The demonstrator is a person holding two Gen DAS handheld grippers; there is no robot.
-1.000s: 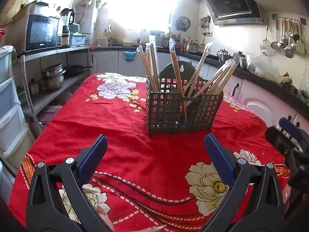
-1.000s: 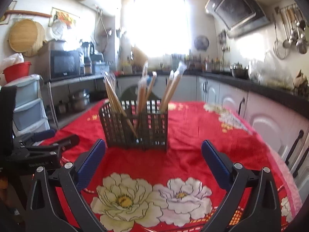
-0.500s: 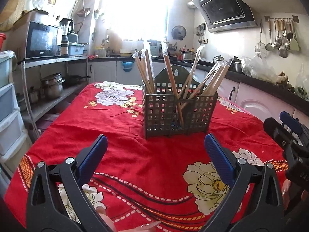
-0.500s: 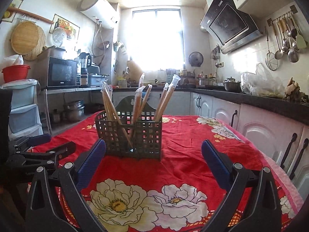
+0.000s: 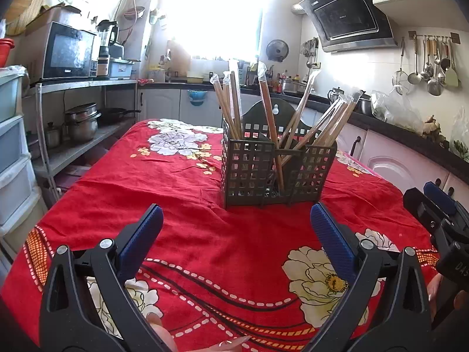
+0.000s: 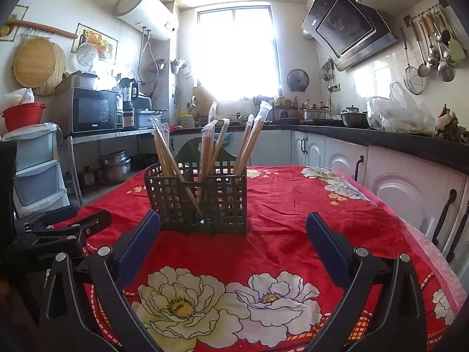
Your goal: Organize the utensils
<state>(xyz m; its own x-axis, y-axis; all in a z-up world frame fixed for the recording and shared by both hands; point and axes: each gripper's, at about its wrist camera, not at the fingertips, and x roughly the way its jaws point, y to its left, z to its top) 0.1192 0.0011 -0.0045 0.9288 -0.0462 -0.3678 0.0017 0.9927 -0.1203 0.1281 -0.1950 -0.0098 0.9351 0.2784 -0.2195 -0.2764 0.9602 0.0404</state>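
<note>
A dark grid utensil caddy [image 5: 278,173] stands on the red flowered tablecloth [image 5: 181,193], holding several plastic-wrapped chopstick pairs [image 5: 265,108] that lean upright in its compartments. It also shows in the right wrist view [image 6: 199,202], with the chopsticks [image 6: 255,135] in it. My left gripper [image 5: 236,231] is open and empty, a short way in front of the caddy. My right gripper [image 6: 233,240] is open and empty, also in front of the caddy. Each gripper shows at the edge of the other's view: the right one [image 5: 436,220], the left one [image 6: 58,228].
A metal shelf with a microwave [image 5: 69,55] and pots [image 5: 80,120] stands left of the table. White cabinets and a dark counter [image 6: 395,143] run along the right. Ladles hang on the right wall [image 5: 431,64].
Both views have tilted up a little, so the caddy sits lower in each view and more of the kitchen shows. Both grippers stayed open and empty.
</note>
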